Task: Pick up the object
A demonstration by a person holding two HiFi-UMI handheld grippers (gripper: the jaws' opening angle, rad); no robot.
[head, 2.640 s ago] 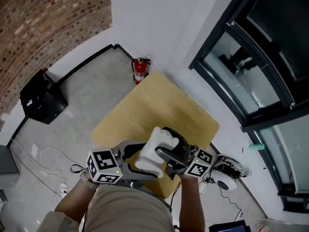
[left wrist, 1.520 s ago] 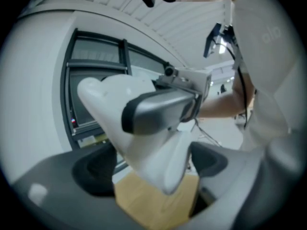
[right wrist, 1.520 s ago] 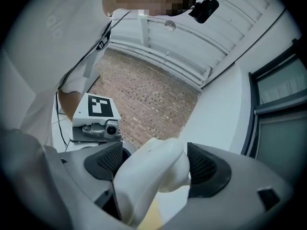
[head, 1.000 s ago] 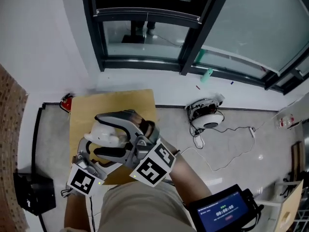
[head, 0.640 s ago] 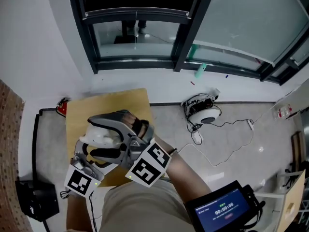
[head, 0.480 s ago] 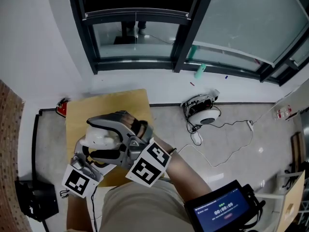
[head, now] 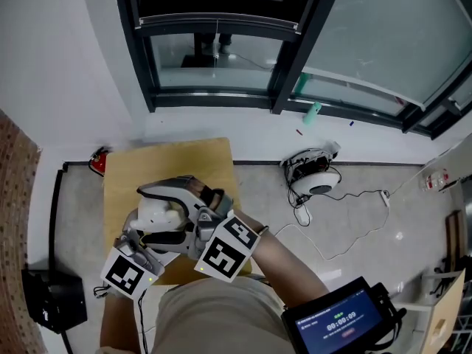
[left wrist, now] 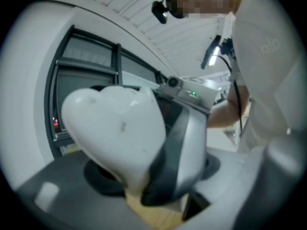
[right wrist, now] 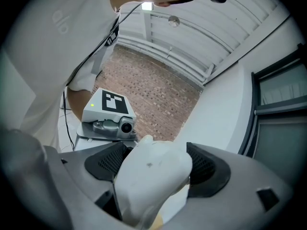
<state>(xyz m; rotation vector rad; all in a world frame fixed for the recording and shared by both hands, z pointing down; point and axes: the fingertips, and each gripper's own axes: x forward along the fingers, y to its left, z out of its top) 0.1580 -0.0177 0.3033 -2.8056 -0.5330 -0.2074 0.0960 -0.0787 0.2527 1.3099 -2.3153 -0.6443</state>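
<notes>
A rounded white plastic object (head: 158,214) hangs just above the light wooden table (head: 169,164). My right gripper (head: 168,214) reaches in from the lower right and is shut on it; in the right gripper view the object (right wrist: 151,176) fills the gap between both black pads. My left gripper (head: 140,231) comes from the lower left. Its jaws are closing with the object (left wrist: 115,133) and the right gripper's grey finger (left wrist: 184,152) between them. The object rests against one left pad; the other pad is hidden.
A red fire extinguisher (head: 97,161) stands beside the table's far left corner. A black box (head: 48,301) sits on the floor at the left. A white round device (head: 317,179) with cables lies to the right. Dark window frames (head: 214,57) run behind. A tablet (head: 343,327) shows at the bottom right.
The head view has swung from the brick corner towards the window. Both grippers and the white object stay over the table; the left gripper's cube has shifted slightly.
</notes>
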